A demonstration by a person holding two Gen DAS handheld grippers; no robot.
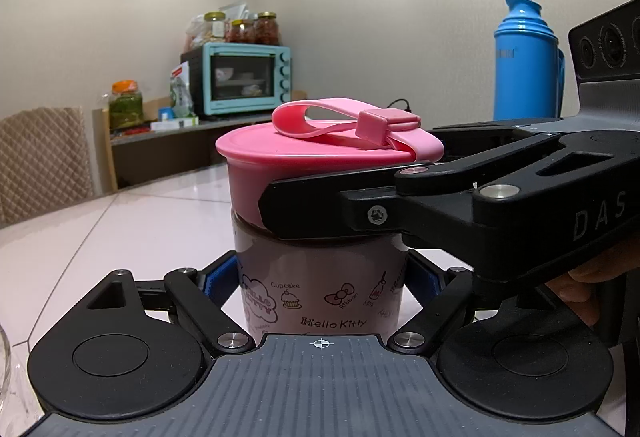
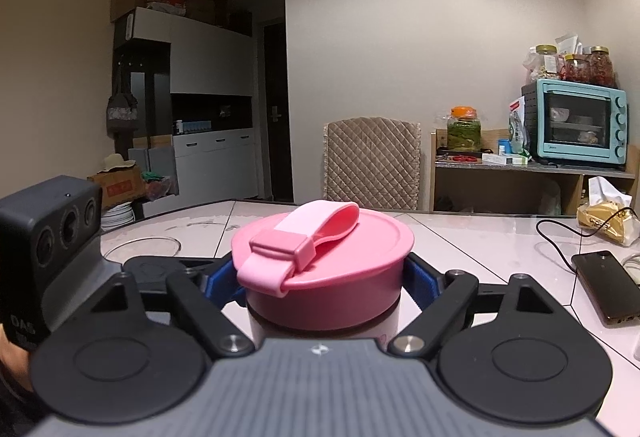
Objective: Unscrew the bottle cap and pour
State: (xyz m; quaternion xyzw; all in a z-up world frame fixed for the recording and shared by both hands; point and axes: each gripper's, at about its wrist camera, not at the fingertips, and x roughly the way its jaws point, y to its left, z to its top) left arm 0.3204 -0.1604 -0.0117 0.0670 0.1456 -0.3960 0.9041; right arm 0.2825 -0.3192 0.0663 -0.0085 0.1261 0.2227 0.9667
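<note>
A pale bottle (image 1: 320,289) with cartoon prints stands upright on the white table (image 1: 120,229). My left gripper (image 1: 320,277) is shut on its body, a blue pad pressed to each side. A pink cap (image 1: 304,157) with a loop strap tops the bottle. My right gripper (image 2: 324,277) comes in from the right in the left wrist view and is shut on the cap (image 2: 332,249), its blue pads (image 2: 420,281) against the cap's sides. Its black finger (image 1: 340,209) crosses the front of the cap's lower edge. A hand shows under that gripper.
A blue thermos (image 1: 524,65) stands on the table behind the right gripper. A dark phone (image 2: 604,285) with a black cable and a paper bag (image 2: 608,221) lie to the right. A glass rim (image 2: 140,245) is at the left. A padded chair (image 2: 372,161) and a shelf with a teal oven (image 2: 580,125) are beyond.
</note>
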